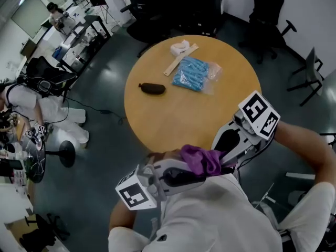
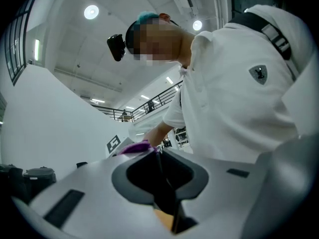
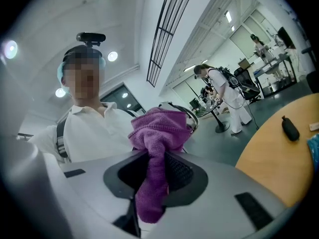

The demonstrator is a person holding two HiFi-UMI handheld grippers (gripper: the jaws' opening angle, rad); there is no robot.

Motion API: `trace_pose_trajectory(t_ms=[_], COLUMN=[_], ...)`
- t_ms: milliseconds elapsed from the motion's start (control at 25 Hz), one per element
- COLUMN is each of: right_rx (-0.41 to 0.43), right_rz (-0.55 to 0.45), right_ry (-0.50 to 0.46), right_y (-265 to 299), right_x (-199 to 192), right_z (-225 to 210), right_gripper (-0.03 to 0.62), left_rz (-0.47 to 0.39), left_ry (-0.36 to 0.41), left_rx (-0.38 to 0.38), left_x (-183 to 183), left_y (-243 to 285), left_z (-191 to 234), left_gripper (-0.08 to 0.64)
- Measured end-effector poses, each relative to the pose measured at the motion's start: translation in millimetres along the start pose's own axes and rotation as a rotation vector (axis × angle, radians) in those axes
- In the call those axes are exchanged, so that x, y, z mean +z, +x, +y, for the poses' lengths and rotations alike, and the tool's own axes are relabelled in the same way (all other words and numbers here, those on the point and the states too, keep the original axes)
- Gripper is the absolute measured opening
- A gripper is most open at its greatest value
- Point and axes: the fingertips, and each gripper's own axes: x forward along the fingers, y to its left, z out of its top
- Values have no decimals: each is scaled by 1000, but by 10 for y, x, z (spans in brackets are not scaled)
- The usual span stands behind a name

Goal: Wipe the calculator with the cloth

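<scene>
Purple cloth (image 3: pixel 159 128) pinched in right tongs (image 3: pixel 157 176) — resting against dark calculator (image 1: pixel 181 176) — clamped edgewise in left tongs (image 2: pixel 163 178).

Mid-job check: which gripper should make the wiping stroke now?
Right. The right gripper is shut on the purple cloth, bunched right beside the left gripper. The left gripper clamps a thin dark slab, apparently the calculator, so it is better left holding.

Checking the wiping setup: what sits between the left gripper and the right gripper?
The purple cloth, bunched between them in the head view. The right gripper pinches it; the left gripper grips a thin dark slab.
</scene>
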Motion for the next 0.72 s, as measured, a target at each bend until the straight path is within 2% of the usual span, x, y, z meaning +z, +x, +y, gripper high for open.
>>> trace_pose_trajectory(t_ms=[120,200,320,480,720], right_rx=[31,82,148,143,134], right_rz=[-63,-92,-93,-49,-46], right_ry=[32,63,101,105,117], right_y=[-40,-71,-79,-46,35], right_x=[26,11,-41,-119,-204], right_z=[11,35,65,74,19], right_gripper=[95,95,95,95,95], left_rz=[-15,-29,-34,-33,-97], left_ry=[11,5,18,27,22], left_rx=[-8,-19,-48,-87,-93], left_x=[60,80,102,116,234], left_y=[23,52,133,226,256], left_z=[16,9,-33,-97,-95], left_gripper=[48,49,48,48,48])
